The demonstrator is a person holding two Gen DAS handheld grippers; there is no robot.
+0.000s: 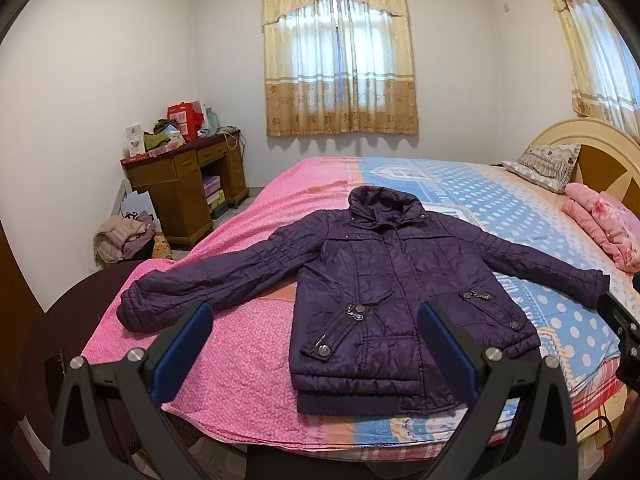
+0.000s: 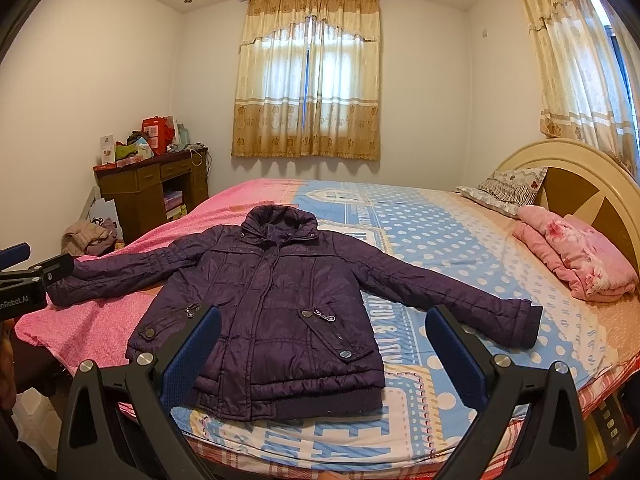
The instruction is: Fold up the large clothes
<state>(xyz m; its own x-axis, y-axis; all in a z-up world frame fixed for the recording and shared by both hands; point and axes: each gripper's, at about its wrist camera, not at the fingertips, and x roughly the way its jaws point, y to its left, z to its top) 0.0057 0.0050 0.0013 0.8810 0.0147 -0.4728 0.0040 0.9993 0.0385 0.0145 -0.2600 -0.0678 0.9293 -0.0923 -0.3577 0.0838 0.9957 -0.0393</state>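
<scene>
Evidently ready for folding, the purple quilted jacket (image 1: 384, 292) lies face-up, sleeves spread, on the bed (image 1: 500, 200), both grippers' jaws wide apart and empty.

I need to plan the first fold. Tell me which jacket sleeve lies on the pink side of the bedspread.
The sleeve stretching toward the desk lies on pink; the other sleeve lies on blue polka dots.

One jacket (image 1: 400, 280), two hand-held grippers (image 1: 316, 344)
</scene>
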